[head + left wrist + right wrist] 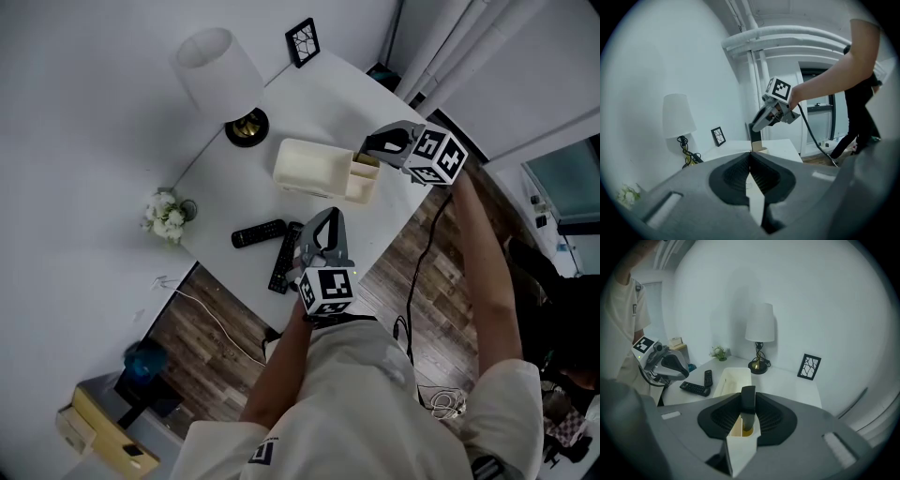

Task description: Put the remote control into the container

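Nearly there: your right hand-held gripper grips a slim black remote control upright over the cream plastic container, centre frame; only the drop remains. Your left hand-held gripper hangs closed, empty.

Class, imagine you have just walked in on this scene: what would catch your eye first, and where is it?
The right gripper stands out first: it grips a dark remote control upright, its lower end in the small end compartment of the cream container on the white table. Nearer the person, two more remotes lie on the table by the shut, empty left gripper. A white lamp stands by the wall.
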Available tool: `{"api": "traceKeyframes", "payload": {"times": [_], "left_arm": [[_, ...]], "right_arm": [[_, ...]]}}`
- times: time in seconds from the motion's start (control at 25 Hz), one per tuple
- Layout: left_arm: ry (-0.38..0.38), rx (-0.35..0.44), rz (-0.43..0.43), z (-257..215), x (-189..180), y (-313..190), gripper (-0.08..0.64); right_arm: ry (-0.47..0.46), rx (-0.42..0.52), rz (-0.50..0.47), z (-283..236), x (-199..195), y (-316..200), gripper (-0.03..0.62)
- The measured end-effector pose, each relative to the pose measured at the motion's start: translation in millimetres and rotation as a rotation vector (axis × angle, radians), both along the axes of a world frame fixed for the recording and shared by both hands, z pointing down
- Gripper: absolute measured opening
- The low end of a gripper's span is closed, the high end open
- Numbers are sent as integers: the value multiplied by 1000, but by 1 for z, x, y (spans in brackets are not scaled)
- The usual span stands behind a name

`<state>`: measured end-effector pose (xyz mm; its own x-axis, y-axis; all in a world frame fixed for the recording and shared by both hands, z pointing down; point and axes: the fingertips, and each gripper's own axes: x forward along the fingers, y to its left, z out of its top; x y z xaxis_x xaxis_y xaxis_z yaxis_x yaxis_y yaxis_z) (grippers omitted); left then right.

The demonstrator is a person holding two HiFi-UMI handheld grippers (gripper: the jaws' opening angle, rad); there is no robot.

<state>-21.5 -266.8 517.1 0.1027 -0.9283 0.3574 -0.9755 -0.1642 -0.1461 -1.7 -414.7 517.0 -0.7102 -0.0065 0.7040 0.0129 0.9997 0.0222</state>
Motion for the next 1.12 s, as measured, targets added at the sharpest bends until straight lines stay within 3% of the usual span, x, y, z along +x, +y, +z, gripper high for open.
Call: {"api": "traceKeyframes", "payload": {"times": [0.32, 0.64, 0.96, 1.12], "left_arm": [[40, 14, -26, -1, -5, -3, 6], [69, 1, -30, 1, -4, -3, 6], [85, -8, 9, 2, 8, -5, 6], [84, -10, 30, 0, 9, -7, 6]], "right_arm": [[-75, -11, -4, 12, -2, 1, 101], [-4, 3, -10, 37, 0, 4, 101], [-34, -44, 68, 44, -1, 3, 110], [-58, -35, 143, 36, 4, -2, 170]]}}
